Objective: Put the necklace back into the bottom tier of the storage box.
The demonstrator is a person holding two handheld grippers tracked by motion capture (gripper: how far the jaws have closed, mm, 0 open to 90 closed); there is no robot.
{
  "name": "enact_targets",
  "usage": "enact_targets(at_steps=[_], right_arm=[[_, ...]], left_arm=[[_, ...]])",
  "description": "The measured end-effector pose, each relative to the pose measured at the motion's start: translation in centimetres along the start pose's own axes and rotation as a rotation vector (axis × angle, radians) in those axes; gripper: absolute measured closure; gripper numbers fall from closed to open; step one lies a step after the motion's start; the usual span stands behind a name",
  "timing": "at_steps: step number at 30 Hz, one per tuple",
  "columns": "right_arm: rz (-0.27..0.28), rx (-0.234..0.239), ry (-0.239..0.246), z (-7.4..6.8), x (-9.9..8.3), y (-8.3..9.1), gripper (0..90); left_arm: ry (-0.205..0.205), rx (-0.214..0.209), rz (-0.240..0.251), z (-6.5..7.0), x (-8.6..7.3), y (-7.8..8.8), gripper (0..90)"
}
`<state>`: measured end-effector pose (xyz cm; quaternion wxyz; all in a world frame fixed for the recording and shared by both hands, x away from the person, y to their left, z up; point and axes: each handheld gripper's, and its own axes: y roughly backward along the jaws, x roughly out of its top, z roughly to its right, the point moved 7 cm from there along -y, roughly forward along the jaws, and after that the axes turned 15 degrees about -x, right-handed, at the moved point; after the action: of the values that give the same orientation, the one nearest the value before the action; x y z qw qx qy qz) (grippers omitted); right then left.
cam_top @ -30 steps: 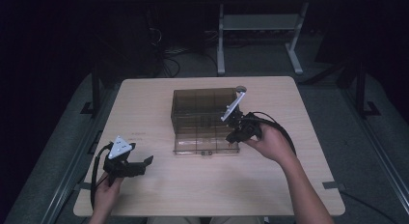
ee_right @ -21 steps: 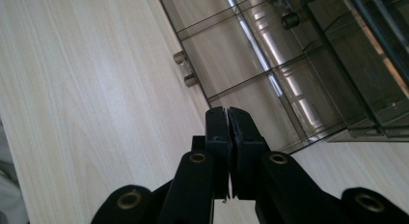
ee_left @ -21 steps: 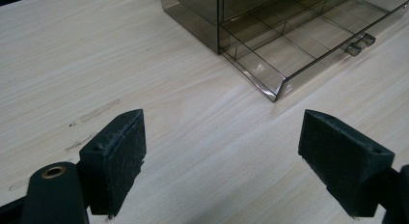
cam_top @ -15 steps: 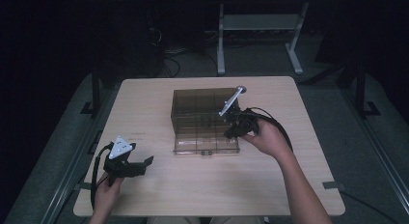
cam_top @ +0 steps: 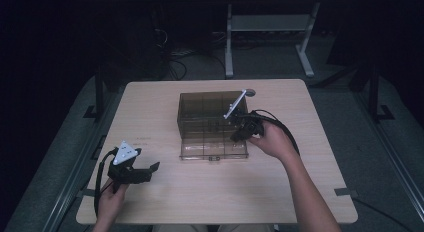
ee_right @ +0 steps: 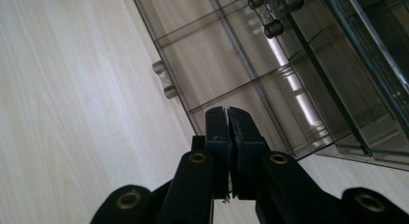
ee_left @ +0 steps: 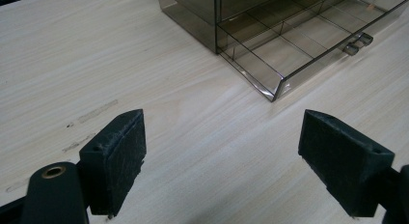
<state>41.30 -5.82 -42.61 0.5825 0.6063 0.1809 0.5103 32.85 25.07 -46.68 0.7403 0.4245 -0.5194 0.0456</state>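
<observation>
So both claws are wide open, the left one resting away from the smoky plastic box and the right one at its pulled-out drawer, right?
Not both. The right claw is shut, as the right gripper view shows. The left claw is open, away from the box; the right is at the drawer.

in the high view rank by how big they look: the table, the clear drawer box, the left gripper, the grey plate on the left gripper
1. table
2. clear drawer box, with its lower drawer pulled out
3. left gripper
4. grey plate, the smallest, being just one part of that gripper
</observation>
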Motion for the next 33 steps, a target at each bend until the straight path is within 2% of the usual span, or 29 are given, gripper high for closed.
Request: enact_targets(at_steps=[18, 33], right_arm=[[-0.060, -0.003, -0.044, 1.0, -1.3, -3.2, 86.8], [-0.093, 0.007, -0.064, 1.1, -1.9, -4.7, 86.7]], left_arm=[[-0.006, -0.004, 0.006, 0.1, 0.1, 0.0, 16.8], [-0.006, -0.008, -0.003, 0.3, 0.0, -0.1, 16.8]])
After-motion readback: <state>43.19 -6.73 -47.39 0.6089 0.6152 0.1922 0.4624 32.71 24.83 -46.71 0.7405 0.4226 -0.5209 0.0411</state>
